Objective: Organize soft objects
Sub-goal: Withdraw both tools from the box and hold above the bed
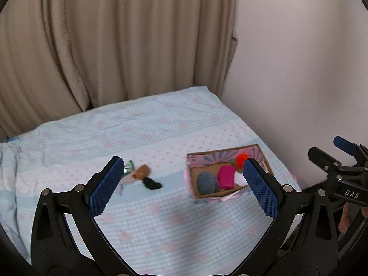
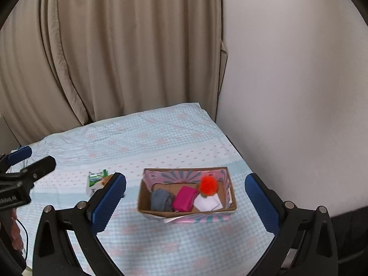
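soft toys [image 2: 208, 185] in box [image 2: 147, 203] — tongs [image 2: 185, 197] open

Left gripper [image 1: 184, 184]: we see its jaws spread wide above the bed [image 1: 161, 133].
Box [image 1: 197, 158]: we find grey, pink and orange soft items inside.
Left of box: black cloth [image 1: 151, 183], brown toy [image 1: 142, 171].

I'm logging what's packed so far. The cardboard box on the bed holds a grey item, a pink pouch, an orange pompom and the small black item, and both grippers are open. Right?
Not quite: the small black item lies on the bed, outside the cardboard box, as the left wrist view shows. The rest stands.
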### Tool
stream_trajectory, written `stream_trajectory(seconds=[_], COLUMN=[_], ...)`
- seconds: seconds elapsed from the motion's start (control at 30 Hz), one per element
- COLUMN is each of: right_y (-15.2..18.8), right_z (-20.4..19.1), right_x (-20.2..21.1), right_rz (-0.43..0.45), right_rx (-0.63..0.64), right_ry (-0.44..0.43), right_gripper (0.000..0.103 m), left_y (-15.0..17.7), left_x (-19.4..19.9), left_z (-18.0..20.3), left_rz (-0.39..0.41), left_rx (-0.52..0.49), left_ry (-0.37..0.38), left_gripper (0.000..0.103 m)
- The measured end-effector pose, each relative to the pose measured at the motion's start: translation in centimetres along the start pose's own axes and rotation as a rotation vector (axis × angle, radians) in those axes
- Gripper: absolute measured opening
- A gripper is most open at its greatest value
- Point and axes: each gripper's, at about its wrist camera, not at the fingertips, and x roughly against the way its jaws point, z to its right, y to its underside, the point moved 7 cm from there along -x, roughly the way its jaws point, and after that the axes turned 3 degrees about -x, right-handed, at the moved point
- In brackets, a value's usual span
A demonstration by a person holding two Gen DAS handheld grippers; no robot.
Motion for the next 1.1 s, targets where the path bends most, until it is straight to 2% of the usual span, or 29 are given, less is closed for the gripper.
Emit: stream_trajectory(seconds=[0.1, 0.3, 0.57, 0.87, 1.1], right_y=[0.7, 1.9, 4.3, 7.3, 9.4], right_z=[-2.2, -7.2, -15.4, -20.9, -23.0], right_x=[1.8, 2.8, 0.4, -8.0, -15.7], right_rz=[0.019, 0.029, 0.0, -0.075, -0.125], right_rx=[-0.015, -0.05, -0.089, -0.16, -0.143], right_ry=[0.004, -0.034, -0.055, -0.057, -0.049], right_gripper=[0.103, 0.103, 0.103, 0.103, 0.103], left_y=[0.7, 2.6, 4.6, 6.2, 7.9], left_x=[1.7, 3.8, 1.8, -7.4, -17.8], left_z=[-2.7, -9.4, -17.5, -23.9, -26.0], left_rz=[0.009, 0.006, -0.028, -0.089, -0.169], left_rx=[-0.011, -0.009, -0.05, -0.127, -0.182], left_ry=[-0.018, -0.034, -0.027, 0.029, 0.091], left_gripper=[0.103, 0.103, 0.103, 0.103, 0.103])
